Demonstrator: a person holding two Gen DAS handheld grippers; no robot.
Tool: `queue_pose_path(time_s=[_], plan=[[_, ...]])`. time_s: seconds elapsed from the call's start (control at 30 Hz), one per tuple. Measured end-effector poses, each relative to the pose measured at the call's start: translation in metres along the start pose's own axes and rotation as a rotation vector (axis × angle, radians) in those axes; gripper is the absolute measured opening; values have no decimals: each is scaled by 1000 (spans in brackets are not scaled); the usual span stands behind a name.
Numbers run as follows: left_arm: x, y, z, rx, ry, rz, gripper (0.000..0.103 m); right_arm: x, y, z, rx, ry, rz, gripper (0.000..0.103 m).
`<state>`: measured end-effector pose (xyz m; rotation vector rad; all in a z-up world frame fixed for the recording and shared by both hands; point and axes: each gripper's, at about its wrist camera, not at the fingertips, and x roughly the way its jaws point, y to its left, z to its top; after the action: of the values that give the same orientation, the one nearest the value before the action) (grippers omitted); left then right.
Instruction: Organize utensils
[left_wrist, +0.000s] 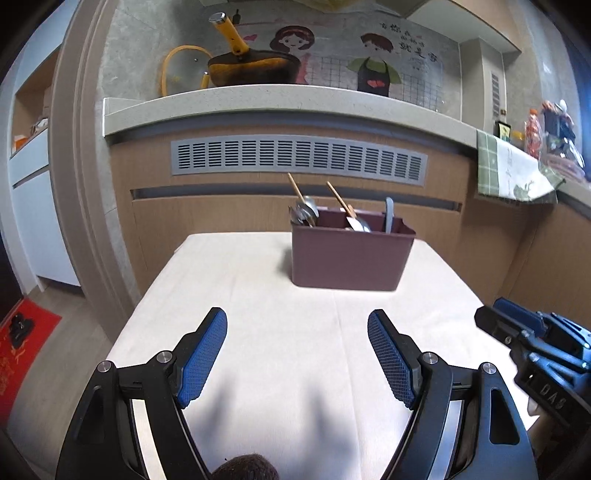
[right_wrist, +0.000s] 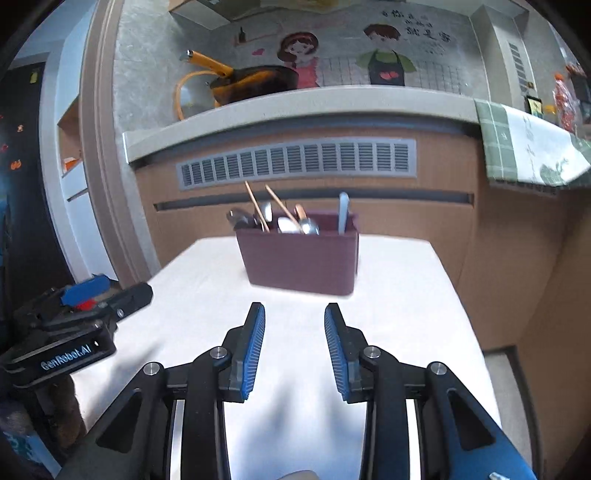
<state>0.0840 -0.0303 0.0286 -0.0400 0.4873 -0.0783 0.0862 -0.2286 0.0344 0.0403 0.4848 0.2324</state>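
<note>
Empty left gripper (left_wrist: 297, 325), utensil caddy (left_wrist: 351, 258) beyond.

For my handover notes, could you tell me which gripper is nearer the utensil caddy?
Neither clearly. Left gripper and right gripper both hover open, well short of the caddy.

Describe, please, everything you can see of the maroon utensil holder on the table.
The utensil holder is a rectangular, open-topped bin in matte maroon, seemingly plastic, with slightly tapered walls and rounded corners. It stands upright on the cloth-covered table, toward the far edge. Metal spoons, two chopsticks and a pale grey handle stick out of it, leaning at angles. Neither gripper touches it.
</note>
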Motion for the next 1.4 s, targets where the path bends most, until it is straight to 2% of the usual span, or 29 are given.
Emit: queue_pose_path(time_s=[0.13, 0.27, 1.4], plan=[[-3, -3, 0, 14, -11, 8, 79, -1, -3, -8, -11, -1, -53, 31], [1, -3, -1, 19, 2, 7, 79, -2, -10, -6, 7, -6, -60, 31], [9, -6, -6, 18, 49, -31, 79, 3, -13, -10, 19, 26, -50, 31]])
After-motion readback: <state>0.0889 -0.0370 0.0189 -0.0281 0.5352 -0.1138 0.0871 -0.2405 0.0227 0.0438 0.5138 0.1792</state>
